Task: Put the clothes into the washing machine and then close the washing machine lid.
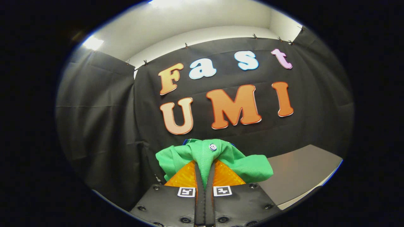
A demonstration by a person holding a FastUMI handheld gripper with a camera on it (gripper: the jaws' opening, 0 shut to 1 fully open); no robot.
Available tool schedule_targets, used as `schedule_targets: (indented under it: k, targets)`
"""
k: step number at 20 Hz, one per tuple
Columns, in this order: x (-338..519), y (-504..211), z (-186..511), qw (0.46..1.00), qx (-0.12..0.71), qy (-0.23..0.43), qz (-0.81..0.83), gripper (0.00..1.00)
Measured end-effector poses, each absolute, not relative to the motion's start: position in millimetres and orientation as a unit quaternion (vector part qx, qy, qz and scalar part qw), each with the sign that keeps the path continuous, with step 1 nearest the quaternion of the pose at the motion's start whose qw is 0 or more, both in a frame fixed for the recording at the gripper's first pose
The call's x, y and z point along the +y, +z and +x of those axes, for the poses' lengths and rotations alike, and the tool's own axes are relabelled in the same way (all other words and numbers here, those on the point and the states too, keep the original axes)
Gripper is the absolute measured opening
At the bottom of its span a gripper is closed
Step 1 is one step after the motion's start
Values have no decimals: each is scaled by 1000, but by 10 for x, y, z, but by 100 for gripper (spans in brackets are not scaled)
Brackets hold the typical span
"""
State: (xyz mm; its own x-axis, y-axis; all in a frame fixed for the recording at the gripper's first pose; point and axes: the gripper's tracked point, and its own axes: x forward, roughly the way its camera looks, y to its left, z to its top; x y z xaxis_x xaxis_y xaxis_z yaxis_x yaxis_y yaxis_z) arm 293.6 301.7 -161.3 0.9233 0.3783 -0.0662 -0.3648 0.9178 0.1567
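Observation:
A green garment [214,157] with a small pale button near its top is bunched between my gripper's fingers. My gripper [205,171] is shut on it, both fingers pressing a fold of the cloth between them. The fabric spills out over the fingertips to both sides, more to the right. The garment is held up in the air in front of the black cloth wall. A bit of blue shows just behind the top of the green cloth.
A grey flat surface [303,170] lies to the right, below the level of the garment. Black cloth walls stand ahead and to the left. A white wall and ceiling lights are above.

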Motion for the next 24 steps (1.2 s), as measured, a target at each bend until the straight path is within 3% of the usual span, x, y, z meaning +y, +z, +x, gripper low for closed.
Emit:
schedule_targets:
  k: [8,24]
  targets:
    - [4159,-2238,3195,963,98,242,66,8]
    - [4742,-4456,4108,951,252,177,8,8]
